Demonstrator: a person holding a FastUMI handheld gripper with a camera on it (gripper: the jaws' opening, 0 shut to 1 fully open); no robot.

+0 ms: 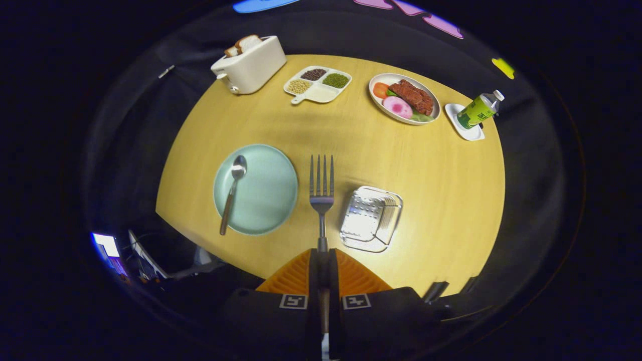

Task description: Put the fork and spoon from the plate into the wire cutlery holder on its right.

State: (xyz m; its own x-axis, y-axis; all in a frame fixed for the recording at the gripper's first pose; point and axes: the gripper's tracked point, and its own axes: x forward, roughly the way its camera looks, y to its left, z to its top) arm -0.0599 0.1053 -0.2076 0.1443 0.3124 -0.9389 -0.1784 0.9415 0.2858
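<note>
Round wooden desk (351, 140) stood against black cloth walls. Gripper view: claw (321, 258) was pinched on the fork (321, 193), both fingers pressed against its handle, tines pointing ahead, held above the desk between plate and holder. Pale green plate (266, 193) lay left of the fork, spoon (231, 193) still on it, bowl away from the claw, handle overhanging the near rim. Wire holder (371, 218) sat just right of the fork, nothing visible inside it. Far side of the desk: white toaster (249, 65) with bread in the slots, divided tray (317, 83) of beans and grains, oval dish (404, 98) with meat and vegetables, green bottle (480, 109) on a small white saucer (466, 128). A lit screen (108, 248) showed off the desk, down left.
</note>
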